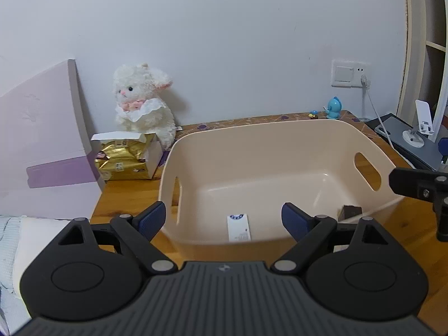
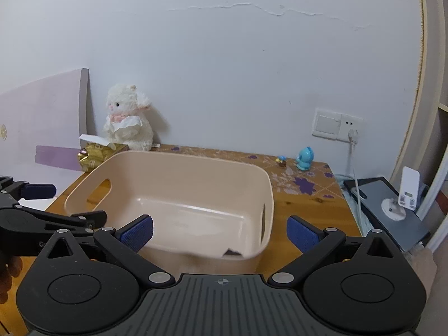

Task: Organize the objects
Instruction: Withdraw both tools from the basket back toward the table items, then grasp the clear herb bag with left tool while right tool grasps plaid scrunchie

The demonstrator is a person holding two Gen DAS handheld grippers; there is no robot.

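Note:
A beige plastic bin (image 1: pixel 280 140) with handle slots stands on the wooden table; it also shows in the right wrist view (image 2: pixel 168 168). Inside lie a white card (image 1: pixel 238 227) and a small dark brown object (image 1: pixel 351 212), whose corner shows in the right wrist view (image 2: pixel 233 252). My left gripper (image 1: pixel 224 219) is open and empty at the bin's near wall. My right gripper (image 2: pixel 219 233) is open and empty, just before the bin's near right corner. A white plush lamb (image 1: pixel 142 103), a gold tissue pack (image 1: pixel 123 158) and a blue figurine (image 1: pixel 334 107) sit on the table.
A pink-and-purple box (image 1: pixel 42 145) stands at the left. A wall socket with a white cable (image 1: pixel 364 81) is at the back right. A grey tablet with a white stand (image 2: pixel 392 198) lies off the table's right edge. A tiny mushroom figure (image 2: pixel 281 161) stands beside the blue figurine.

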